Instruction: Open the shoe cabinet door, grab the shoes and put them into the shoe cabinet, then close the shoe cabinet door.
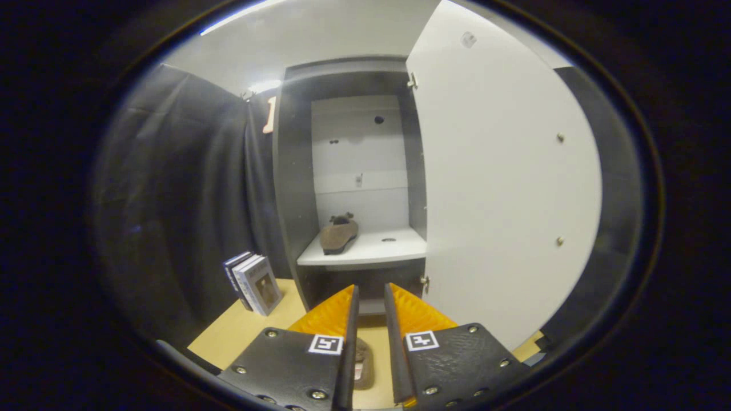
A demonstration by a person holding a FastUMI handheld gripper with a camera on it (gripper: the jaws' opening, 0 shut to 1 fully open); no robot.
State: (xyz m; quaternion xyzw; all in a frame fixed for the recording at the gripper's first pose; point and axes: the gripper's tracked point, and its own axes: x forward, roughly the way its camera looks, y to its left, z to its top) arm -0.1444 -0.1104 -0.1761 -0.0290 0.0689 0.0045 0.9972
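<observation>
The shoe cabinet (pixel 294 188) stands ahead with its white door (pixel 502 188) swung wide open to the right. One brown shoe (pixel 338 235) lies on the white shelf (pixel 377 250) inside, towards its left side. My gripper (pixel 371 299) hovers over the wooden table in front of the cabinet, its fingers a narrow gap apart with nothing between the tips. Low down in that gap, near the finger bases, a second brown shoe (pixel 364 362) shows against the tabletop. I cannot tell whether the fingers touch it.
A few upright books (pixel 254 282) stand on the table (pixel 240 331) left of the cabinet, against the black cloth wall. The open door blocks the right side. The shelf has free room to the right of the shoe.
</observation>
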